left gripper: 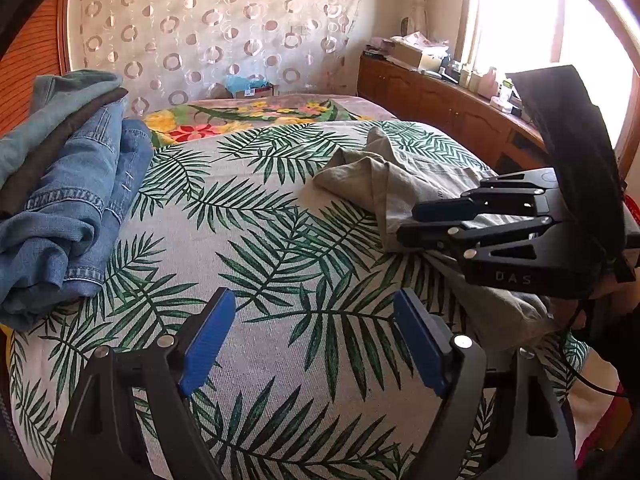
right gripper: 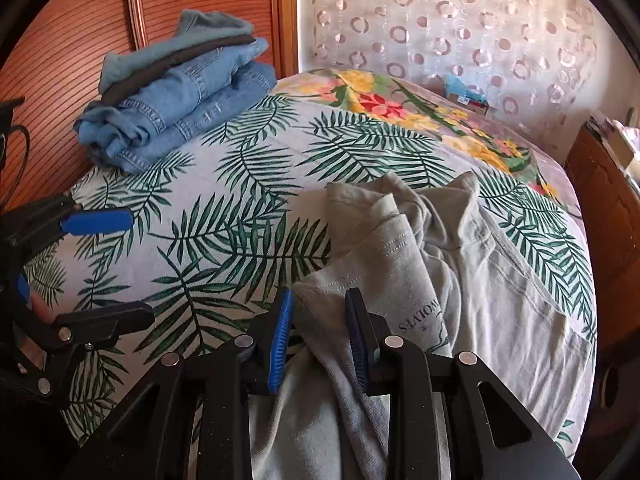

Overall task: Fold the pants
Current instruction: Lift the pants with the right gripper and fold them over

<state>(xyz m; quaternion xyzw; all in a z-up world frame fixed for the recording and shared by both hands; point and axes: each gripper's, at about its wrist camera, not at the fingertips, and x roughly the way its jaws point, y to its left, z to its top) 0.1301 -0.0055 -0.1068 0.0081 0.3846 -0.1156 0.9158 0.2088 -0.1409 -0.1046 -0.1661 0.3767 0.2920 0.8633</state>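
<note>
Crumpled grey pants lie on the right half of a bed covered by a palm-leaf sheet. My right gripper is shut on a bunched fold of the pants at their near edge, and the cloth runs back between its blue pads. The left wrist view shows the same gripper from the side, low over the grey pants. My left gripper hovers open above bare sheet with nothing between its fingers. It also appears at the left edge of the right wrist view, left gripper, apart from the pants.
A stack of folded jeans and other clothes sits at the bed's far left corner against a wooden panel. A floral blanket covers the far end. A wooden cabinet with clutter runs under the window on the right.
</note>
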